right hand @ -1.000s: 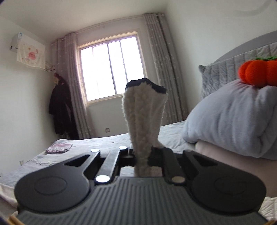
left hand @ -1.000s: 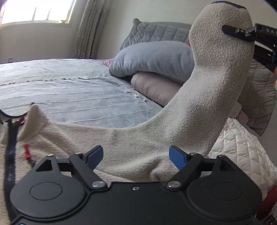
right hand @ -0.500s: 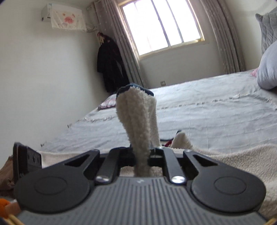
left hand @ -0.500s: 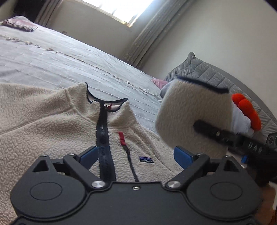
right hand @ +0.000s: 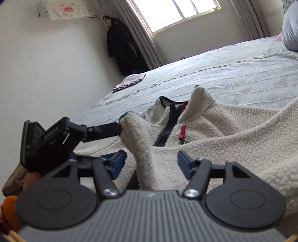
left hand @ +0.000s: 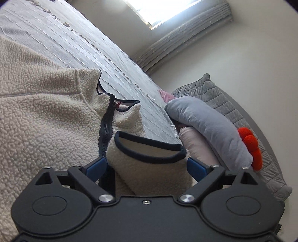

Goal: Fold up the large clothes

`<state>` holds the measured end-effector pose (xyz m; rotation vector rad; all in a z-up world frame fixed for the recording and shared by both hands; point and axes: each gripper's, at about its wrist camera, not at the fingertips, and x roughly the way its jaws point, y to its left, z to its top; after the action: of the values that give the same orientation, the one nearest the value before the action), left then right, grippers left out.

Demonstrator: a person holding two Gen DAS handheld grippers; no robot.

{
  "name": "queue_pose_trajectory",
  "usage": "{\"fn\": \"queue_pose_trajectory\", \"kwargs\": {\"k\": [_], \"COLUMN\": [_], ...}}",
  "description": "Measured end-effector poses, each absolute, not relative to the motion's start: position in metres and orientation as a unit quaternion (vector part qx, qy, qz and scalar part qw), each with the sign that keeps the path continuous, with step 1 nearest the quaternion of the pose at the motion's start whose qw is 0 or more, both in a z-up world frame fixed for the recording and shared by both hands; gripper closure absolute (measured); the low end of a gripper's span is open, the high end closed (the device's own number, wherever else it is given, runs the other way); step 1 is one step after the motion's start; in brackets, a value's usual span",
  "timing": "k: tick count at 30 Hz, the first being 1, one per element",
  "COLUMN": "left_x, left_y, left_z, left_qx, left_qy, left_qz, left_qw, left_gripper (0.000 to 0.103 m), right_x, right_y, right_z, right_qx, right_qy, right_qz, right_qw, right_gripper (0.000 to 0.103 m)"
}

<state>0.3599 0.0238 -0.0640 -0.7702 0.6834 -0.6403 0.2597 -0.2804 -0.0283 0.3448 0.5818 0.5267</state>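
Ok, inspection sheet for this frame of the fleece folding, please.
Surface: grey quilted bed, jacket lying on it.
Job's things: cream fleece jacket, dark zip facing up; one sleeve lies over its chest, cuff raised.
Clutter: pillows and orange plush at the head; folded pink cloth at the far edge.
Grippers: left gripper open, cuff between its jaws; right gripper jaws have just been opening, pads clear of the sleeve.
Cables: nothing seen.
Surroundings: window, curtains, dark coat hanging.

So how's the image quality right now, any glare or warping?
Left wrist view: window blown out white, bed tilted and bent by fisheye, fleece jacket sharp. Right wrist view: window overexposed, wall edges curved, jacket zipper clearly in focus.
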Motion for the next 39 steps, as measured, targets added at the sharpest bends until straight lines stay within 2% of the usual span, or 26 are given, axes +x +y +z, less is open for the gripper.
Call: {"fn": "queue_pose_trajectory", "kwargs": {"k": [4, 6, 9, 10, 11, 12, 13, 18, 22, 24, 25, 26, 31, 34, 36, 37, 39], "left_x": [0.352, 0.351, 0.355, 0.355, 0.357, 0.358, 0.356, 0.343, 0.342, 0.348, 0.35, 0.351, 0.366, 0.387, 0.394, 0.392, 0.391], "left_y": [0.029, 0.024, 0.009, 0.003, -0.005, -0.011, -0.014, -0.019, -0.019, -0.012, -0.008, -0.002, 0.021, 0.031, 0.037, 0.042, 0.049], "left_z": [-0.064, -0.067, -0.076, -0.076, -0.075, -0.072, -0.065, -0.004, 0.036, 0.047, 0.049, 0.049, 0.002, -0.057, -0.09, -0.095, -0.086], "left_qx": [-0.373, -0.35, -0.307, -0.289, -0.262, -0.241, -0.229, -0.204, -0.157, -0.152, -0.147, -0.141, -0.102, -0.085, -0.08, -0.098, -0.115], "left_qy": [0.328, 0.343, 0.37, 0.372, 0.371, 0.365, 0.353, 0.231, 0.163, 0.145, 0.134, 0.125, 0.157, 0.238, 0.285, 0.285, 0.283], "left_qz": [-0.309, -0.295, -0.262, -0.255, -0.246, -0.235, -0.228, -0.238, -0.224, -0.212, -0.203, -0.193, -0.132, -0.096, -0.08, -0.077, -0.074], "left_qw": [0.811, 0.82, 0.836, 0.844, 0.856, 0.868, 0.878, 0.921, 0.948, 0.955, 0.959, 0.963, 0.973, 0.963, 0.952, 0.95, 0.949], "left_gripper": [0.009, 0.009, 0.015, 0.037, 0.068, 0.084, 0.092, 0.093, 0.093, 0.093, 0.093, 0.093, 0.093, 0.093, 0.092, 0.087, 0.087], "right_x": [0.232, 0.214, 0.181, 0.172, 0.164, 0.158, 0.156, 0.169, 0.196, 0.211, 0.218, 0.223, 0.209, 0.219, 0.215, 0.212, 0.204], "right_y": [-0.305, -0.32, -0.354, -0.365, -0.378, -0.391, -0.402, -0.433, -0.44, -0.441, -0.441, -0.438, -0.392, -0.387, -0.389, -0.392, -0.399], "right_z": [-0.014, -0.011, -0.012, -0.014, -0.018, -0.023, -0.03, -0.064, -0.077, -0.078, -0.078, -0.076, -0.061, -0.082, -0.086, -0.083, -0.075], "right_qx": [0.145, 0.121, 0.091, 0.086, 0.084, 0.082, 0.081, 0.111, 0.173, 0.196, 0.188, 0.16, -0.052, -0.069, -0.066, -0.059, -0.039], "right_qy": [0.251, 0.237, 0.22, 0.217, 0.218, 0.221, 0.232, 0.291, 0.29, 0.289, 0.289, 0.292, 0.243, 0.297, 0.296, 0.295, 0.301], "right_qz": [0.24, 0.217, 0.154, 0.135, 0.113, 0.088, 0.068, 0.03, 0.053, 0.055, 0.047, 0.024, -0.054, -0.039, -0.021, -0.01, 0.015], "right_qw": [0.926, 0.939, 0.959, 0.963, 0.966, 0.968, 0.967, 0.95, 0.94, 0.936, 0.937, 0.943, 0.967, 0.952, 0.953, 0.954, 0.953], "right_gripper": [0.025, 0.022, 0.016, 0.016, 0.015, 0.015, 0.015, 0.016, 0.029, 0.045, 0.076, 0.084, 0.084, 0.084, 0.084, 0.081, 0.081]}}
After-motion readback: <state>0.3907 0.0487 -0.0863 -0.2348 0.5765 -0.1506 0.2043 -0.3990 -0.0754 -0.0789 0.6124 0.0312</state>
